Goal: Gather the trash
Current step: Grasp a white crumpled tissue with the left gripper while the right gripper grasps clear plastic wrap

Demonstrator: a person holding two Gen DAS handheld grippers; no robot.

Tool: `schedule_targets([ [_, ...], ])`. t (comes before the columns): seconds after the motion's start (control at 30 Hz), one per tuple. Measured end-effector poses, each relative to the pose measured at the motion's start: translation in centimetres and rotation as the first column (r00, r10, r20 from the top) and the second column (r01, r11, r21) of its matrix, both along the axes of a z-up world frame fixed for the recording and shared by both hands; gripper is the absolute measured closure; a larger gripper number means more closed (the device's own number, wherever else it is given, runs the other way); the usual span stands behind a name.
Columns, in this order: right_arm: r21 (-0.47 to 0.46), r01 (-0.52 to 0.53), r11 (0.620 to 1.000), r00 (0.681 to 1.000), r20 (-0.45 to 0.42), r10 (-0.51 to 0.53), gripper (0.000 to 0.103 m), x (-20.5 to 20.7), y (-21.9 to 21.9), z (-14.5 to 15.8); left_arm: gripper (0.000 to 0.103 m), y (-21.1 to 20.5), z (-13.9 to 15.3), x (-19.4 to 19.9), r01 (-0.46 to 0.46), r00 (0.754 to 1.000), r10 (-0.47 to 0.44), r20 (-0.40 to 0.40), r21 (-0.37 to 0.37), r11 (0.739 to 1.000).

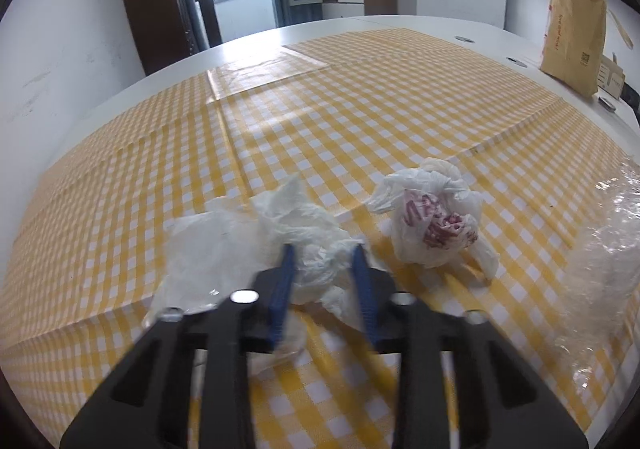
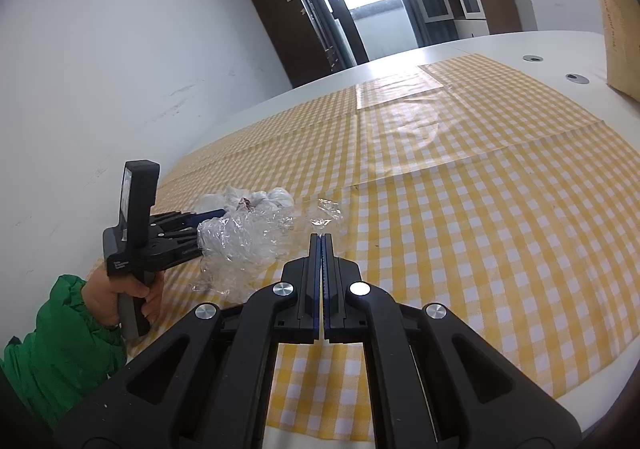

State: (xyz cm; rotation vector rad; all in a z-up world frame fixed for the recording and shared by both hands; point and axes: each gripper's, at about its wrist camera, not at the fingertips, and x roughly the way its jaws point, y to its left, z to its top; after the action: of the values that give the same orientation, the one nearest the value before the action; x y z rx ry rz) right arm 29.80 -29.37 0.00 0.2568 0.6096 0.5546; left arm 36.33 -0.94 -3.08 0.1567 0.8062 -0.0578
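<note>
White plastic bag (image 1: 280,233) btwn open left gripper (image 1: 324,257) fingers

Crumpled bag (image 1: 276,233) on tablecloth (image 1: 360,121), between left gripper (image 1: 324,253) fingers. Knotted bag (image 1: 432,221) just right of it. Clear wrap (image 1: 608,249) further right. Paper bag (image 1: 572,33) at table's far right edge.
</note>
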Motion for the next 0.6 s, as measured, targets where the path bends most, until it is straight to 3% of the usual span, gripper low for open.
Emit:
schedule_targets([
  [0.07, 0.001, -0.002, 1.000, 1.000, 0.005, 0.001, 0.103, -0.3, 0.0, 0.2, 0.095, 0.8, 0.5, -0.6, -0.005, 1.000, 0.006, 0.014, -0.044, 0.999],
  [0.3, 0.014, -0.008, 1.000, 1.000, 0.030, 0.007, 0.103, -1.9, 0.1, 1.3, 0.095, 2.6, 2.6, -4.2, 0.001, 0.997, 0.011, 0.072, -0.158, 0.987],
  [0.6, 0.005, -0.045, 0.999, 0.997, 0.055, 0.045, 0.103, -4.2, 2.2, 2.1, 0.095, 3.8, 5.8, -11.0, 0.022, 0.987, 0.017, 0.160, -0.243, 0.970],
])
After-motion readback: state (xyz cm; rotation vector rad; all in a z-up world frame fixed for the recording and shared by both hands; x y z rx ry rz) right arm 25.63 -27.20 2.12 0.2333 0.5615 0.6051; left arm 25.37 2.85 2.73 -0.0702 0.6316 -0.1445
